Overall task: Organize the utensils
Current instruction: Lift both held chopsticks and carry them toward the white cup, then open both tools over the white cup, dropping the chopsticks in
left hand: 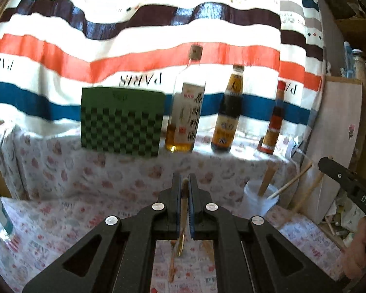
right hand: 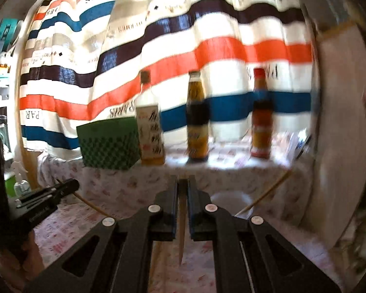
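- A slim utensil (left hand: 184,216) with a dark handle end and a brassy blade is pinched between the pressed-in jaws of the left hand-held gripper (left hand: 184,180); its lower tip hangs below the jaws, above the surface (left hand: 61,219).
- A pale wooden stick (right hand: 182,222), possibly a chopstick, is clamped in the nearly closed jaws of the right hand-held gripper (right hand: 182,182), its pointed end hanging downward.
- Another utensil (left hand: 172,261) is seen lying on the floral cloth of the surface, below the left hand-held gripper; its type cannot be told.
- A translucent white cup (left hand: 261,199) stands on the surface, nearer than the dark bottle and to its right; a flat wooden piece (left hand: 268,179) and a thin wooden stick (left hand: 291,183) lean in it.
- On the raised cloth-covered ledge beyond, a dark bottle (left hand: 228,112) with a yellow label stands upright.
- Just left of the dark bottle, a clear bottle (left hand: 186,105) of amber liquid stands.
- Further left of the dark bottle, a green checkered box (left hand: 122,122) is set at the ledge edge.
- To the right of the dark bottle, well apart, a small red-capped bottle (left hand: 274,122) stands.
- Behind the dark bottle, a striped curtain (left hand: 134,48) in red, blue, dark and white hangs.
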The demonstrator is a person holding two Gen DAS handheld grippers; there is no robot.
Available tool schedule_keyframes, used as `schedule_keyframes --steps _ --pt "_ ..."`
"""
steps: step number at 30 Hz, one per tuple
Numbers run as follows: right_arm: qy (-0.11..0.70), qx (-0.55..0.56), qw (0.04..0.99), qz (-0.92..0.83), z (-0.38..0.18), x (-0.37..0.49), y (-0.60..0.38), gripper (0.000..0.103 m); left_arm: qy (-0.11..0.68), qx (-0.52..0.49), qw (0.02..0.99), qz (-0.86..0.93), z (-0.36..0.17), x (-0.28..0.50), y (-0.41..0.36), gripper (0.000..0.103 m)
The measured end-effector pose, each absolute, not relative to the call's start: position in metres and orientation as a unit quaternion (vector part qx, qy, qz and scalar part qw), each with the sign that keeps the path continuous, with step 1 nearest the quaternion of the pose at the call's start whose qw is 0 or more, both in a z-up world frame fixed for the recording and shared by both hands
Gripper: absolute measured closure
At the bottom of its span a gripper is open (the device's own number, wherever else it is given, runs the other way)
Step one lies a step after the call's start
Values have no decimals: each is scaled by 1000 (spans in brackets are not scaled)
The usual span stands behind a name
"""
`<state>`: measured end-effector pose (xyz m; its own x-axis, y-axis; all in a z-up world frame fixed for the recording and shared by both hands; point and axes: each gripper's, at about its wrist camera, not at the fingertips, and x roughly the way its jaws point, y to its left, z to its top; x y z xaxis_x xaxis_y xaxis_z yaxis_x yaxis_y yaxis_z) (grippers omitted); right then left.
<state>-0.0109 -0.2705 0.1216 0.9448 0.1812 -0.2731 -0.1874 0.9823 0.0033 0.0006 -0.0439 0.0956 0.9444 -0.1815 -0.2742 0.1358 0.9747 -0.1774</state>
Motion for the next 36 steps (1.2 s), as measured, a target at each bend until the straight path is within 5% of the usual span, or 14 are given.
schedule_keyframes --steps 24,36 --pt "39 64 996 39 204 40 -340 97 100 -73 980 -158 187 64 -121 99" --pt "133 120 983 44 172 102 -375 97 176 -72 960 -205 156 108 -180 99"
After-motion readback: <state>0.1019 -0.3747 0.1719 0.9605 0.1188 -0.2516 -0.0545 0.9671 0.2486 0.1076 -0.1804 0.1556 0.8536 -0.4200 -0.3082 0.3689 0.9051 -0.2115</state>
